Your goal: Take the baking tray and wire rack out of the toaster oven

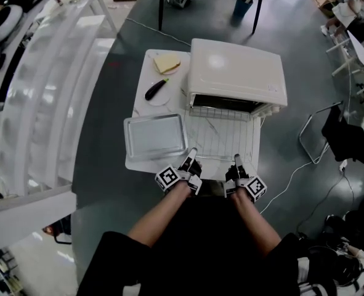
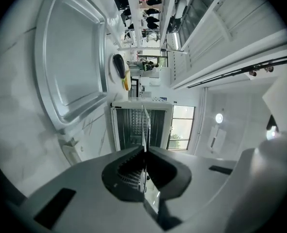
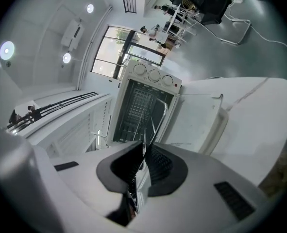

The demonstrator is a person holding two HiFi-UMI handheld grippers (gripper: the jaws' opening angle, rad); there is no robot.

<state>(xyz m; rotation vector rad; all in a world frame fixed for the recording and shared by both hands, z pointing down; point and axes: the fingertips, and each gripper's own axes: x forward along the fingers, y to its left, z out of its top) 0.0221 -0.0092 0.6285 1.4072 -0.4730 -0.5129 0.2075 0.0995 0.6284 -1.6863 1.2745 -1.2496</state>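
**Over the oven door: wire rack pinched along its near edge**

From the head view, the wire rack (image 1: 222, 137) lies drawn out above the open door of the toaster oven (image 1: 237, 73), with its far edge at the oven mouth. The left hand-held gripper (image 1: 192, 155) and the right hand-held gripper (image 1: 236, 160) both clamp its near bar. The baking tray (image 1: 155, 135) is already out, resting on the desk (image 1: 138, 100) just left of the rack.

Along the left gripper view, the jaws are shut on the rack, which shows edge-on as a thin bright line. An uneven pull could skew the rack so it catches at the oven mouth, or swing it into the baking tray alongside.

Along the right gripper view, below the oven's knobs (image 3: 153, 75), the jaws pinch the same rim. The rack is a thin, shiny wire grid, and such slick wire could pivot or slip in the grip.
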